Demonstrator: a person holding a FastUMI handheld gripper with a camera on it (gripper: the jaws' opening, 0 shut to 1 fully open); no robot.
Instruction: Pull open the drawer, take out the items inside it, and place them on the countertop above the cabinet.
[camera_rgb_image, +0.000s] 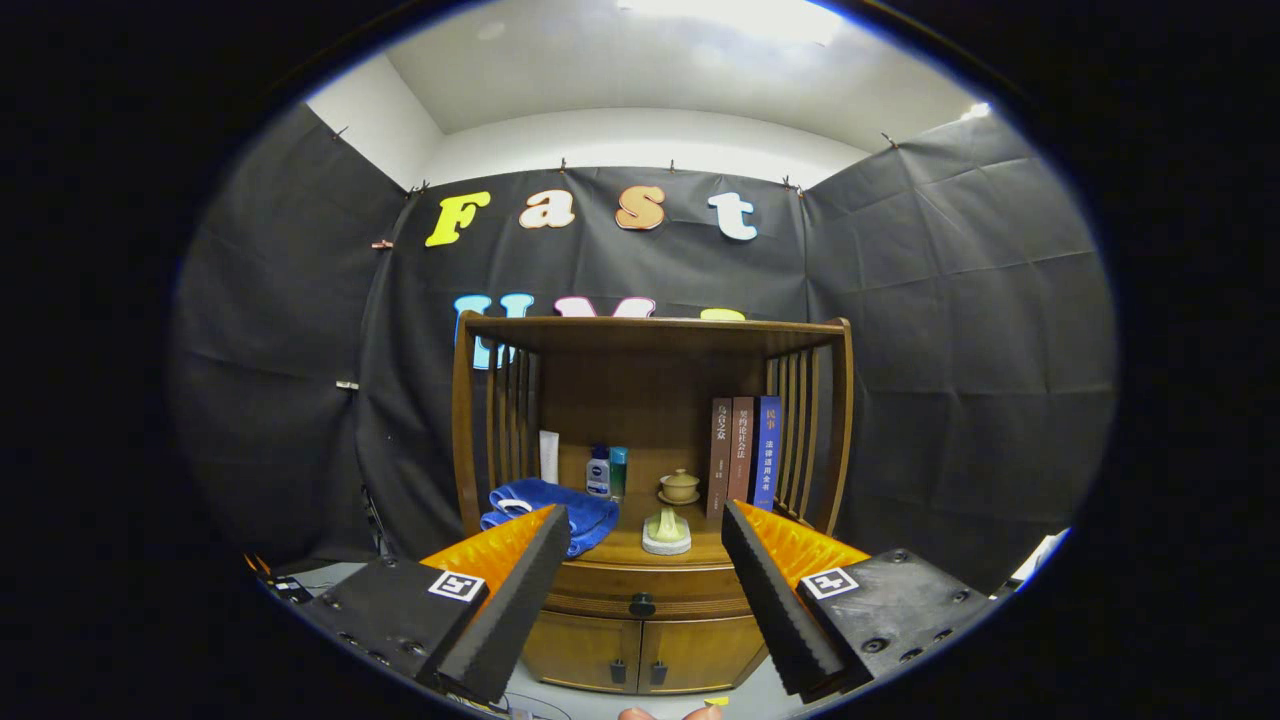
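Note:
A wooden cabinet (650, 640) stands ahead of me against the black cloth wall. Its drawer (600, 590) is closed, with a dark round knob (642, 605) at the middle of its front. The countertop (630, 548) lies right above the drawer, under a slatted shelf frame. My gripper (645, 525) is open, held some way back from the cabinet. The knob sits between the two fingers and a little below their tips. Nothing is between the fingers. What lies inside the drawer is hidden.
On the countertop lie a blue towel (560, 505), a white tube (549, 457), two small bottles (607, 472), a lidded cup (679, 487), a pale green piece on a white coaster (666, 530) and three upright books (745, 455). Two small doors (640, 655) sit below the drawer.

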